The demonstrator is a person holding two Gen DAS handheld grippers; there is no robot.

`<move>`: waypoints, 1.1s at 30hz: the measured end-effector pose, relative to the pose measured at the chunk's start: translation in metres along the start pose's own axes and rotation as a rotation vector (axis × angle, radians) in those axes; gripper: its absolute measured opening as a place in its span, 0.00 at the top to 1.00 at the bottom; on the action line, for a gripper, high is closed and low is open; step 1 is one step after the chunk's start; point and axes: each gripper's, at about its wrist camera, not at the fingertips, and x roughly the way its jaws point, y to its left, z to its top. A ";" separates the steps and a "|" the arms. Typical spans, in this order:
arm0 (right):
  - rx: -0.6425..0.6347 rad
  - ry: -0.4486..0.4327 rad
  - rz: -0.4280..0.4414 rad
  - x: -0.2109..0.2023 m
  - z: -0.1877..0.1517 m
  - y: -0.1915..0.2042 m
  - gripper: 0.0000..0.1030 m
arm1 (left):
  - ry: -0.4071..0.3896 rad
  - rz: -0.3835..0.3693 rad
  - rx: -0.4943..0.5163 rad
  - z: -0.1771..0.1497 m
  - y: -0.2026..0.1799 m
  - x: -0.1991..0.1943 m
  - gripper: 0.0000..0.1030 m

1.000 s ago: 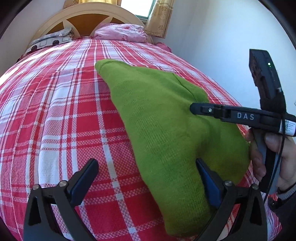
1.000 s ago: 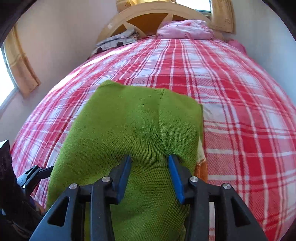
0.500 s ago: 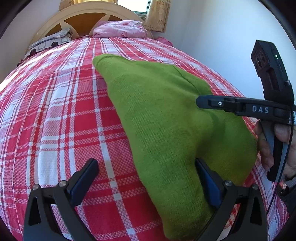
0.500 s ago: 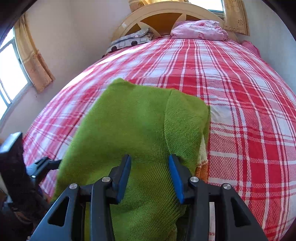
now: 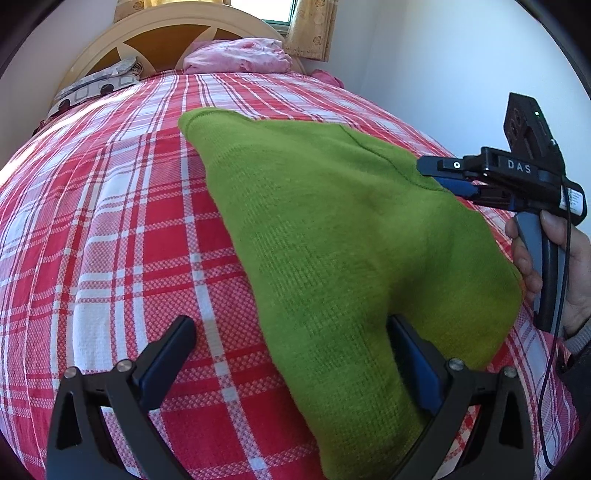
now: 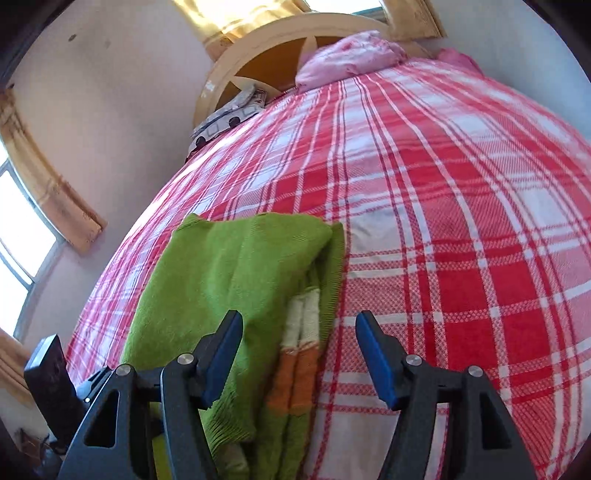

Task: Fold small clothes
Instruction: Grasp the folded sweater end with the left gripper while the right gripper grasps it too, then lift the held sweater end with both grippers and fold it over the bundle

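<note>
I see a green sweater (image 5: 332, 236) lying folded on the bed (image 5: 110, 221). The bed has a red and white check cover. The sweater lies on the near part of the bed, well away from the pillows.

My left gripper (image 5: 291, 354) has its fingers (image 5: 170, 347) spread wide. One finger is over the bare cover and the other sits right at the near end of the sweater. It holds nothing. I cannot tell if that finger touches the cloth.

My right gripper (image 6: 299, 354) is let go too, with its fingers (image 6: 373, 354) apart. The side edge of the sweater (image 6: 236, 273) lies between them. There I can see the folded layers, with a white and orange striped part (image 6: 295, 354) peeking out from under the green top layer. One finger is above the green cloth and the other is above the cover just beside it.

From the left camera I see the right gripper (image 5: 454, 181) out at the far side of the sweater, held in a hand (image 5: 554, 273).

At the head of the bed there is a pink pillow (image 5: 236, 55) and a grey patterned pillow (image 5: 92, 88), in front of a round headboard (image 5: 162, 33)
</note>
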 end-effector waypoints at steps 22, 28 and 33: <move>0.052 0.095 0.226 0.053 0.021 -0.014 0.45 | 0.013 -0.030 0.025 0.004 -0.008 0.004 0.00; 0.050 0.082 0.249 0.054 0.015 -0.016 0.59 | 0.016 -0.061 0.033 0.005 -0.011 0.005 0.00; 0.023 0.072 0.227 0.054 0.013 -0.013 0.60 | 0.013 -0.087 0.048 0.004 -0.014 0.003 0.08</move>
